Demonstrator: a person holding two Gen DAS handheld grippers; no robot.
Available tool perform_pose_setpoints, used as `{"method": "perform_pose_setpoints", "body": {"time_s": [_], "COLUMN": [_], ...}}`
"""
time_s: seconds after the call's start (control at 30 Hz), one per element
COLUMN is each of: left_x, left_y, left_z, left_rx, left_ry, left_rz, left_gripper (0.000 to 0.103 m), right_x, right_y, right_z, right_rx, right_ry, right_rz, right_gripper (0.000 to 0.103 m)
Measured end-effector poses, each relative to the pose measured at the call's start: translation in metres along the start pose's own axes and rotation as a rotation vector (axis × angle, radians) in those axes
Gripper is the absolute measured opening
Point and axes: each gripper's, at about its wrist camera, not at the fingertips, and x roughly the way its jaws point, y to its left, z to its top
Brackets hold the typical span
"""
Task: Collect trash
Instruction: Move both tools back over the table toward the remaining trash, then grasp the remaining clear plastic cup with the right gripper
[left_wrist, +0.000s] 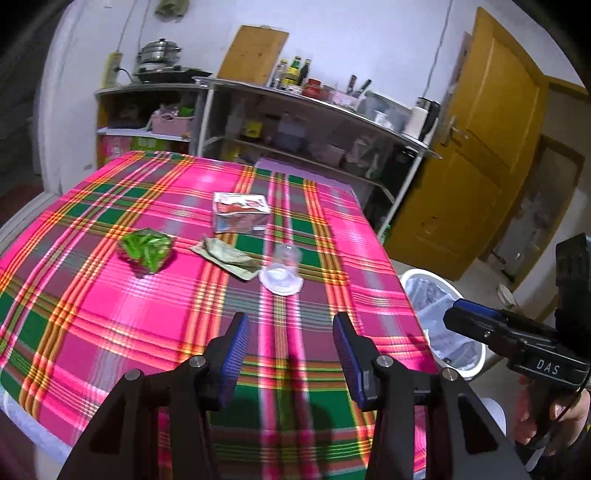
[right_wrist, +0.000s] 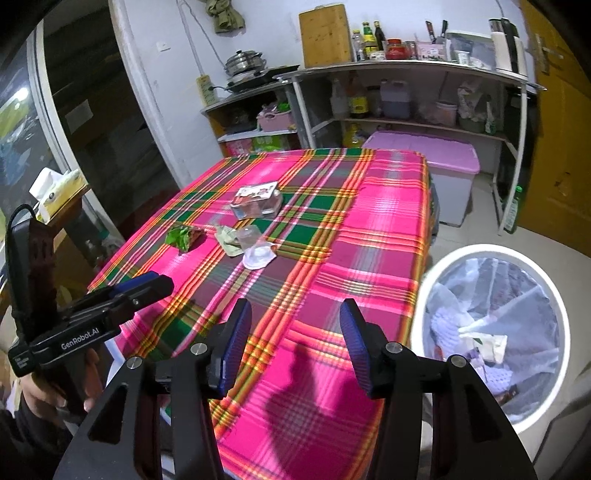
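At the bottom centre of the left wrist view the left gripper (left_wrist: 291, 354) stands with its blue pads parted and only plaid cloth between them; it holds nothing. The right gripper (right_wrist: 295, 345), bottom centre of its own view, is likewise spread and empty, with its shadow on the cloth just beyond. Each gripper also shows in the other's camera, at the lower right edge of the left view and the lower left of the right view, both hanging over the near edge of the desk (left_wrist: 92, 306).

Judging by this, the step in hand is the approach to the next pickup: neither gripper touches any trash yet.

Further in, near the middle of both frames, lies a clear plastic cup (left_wrist: 282, 264) on its side, its white peeled lid flat on the cloth under it. Just to the left of it is a crumpled pale wrapper (left_wrist: 225, 256), touching or nearly touching the cup. Left again, apart from these, sits a green crinkled wrapper (left_wrist: 147, 251). Beyond them, towards the upper centre, is a clear plastic box with a red-and-white label (left_wrist: 240, 214).

The white bin (right_wrist: 554, 314), lined with a bag and already holding scraps, stands on the floor beside the desk at the right of the right wrist view.

The next move probably calls for reaching forward over the cloth, straddling one piece and closing on it. The thin, soft cup may slip or crush.
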Motion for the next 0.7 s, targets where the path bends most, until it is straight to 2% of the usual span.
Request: {"method": "perform_pose_setpoints", "body": {"time_s": [0.43,0.7], "left_x": [0.004,0.007], "left_y": [0.033,0.060], "left_z": [0.005,0.008], "left_rx": [-0.052,-0.099], "left_ry": [-0.015,-0.018], "left_rz": [0.027,0.044], "left_gripper": [0.047,0.047], "right_x": [0.059,0.105], "right_y": [0.029,0.044], "right_z": [0.028,0.045], "right_rx": [-0.060,-0.086], "right_ry": [0.068,0.105], "right_rz": [0.029,0.011], "right_gripper": [0.051,0.051]}}
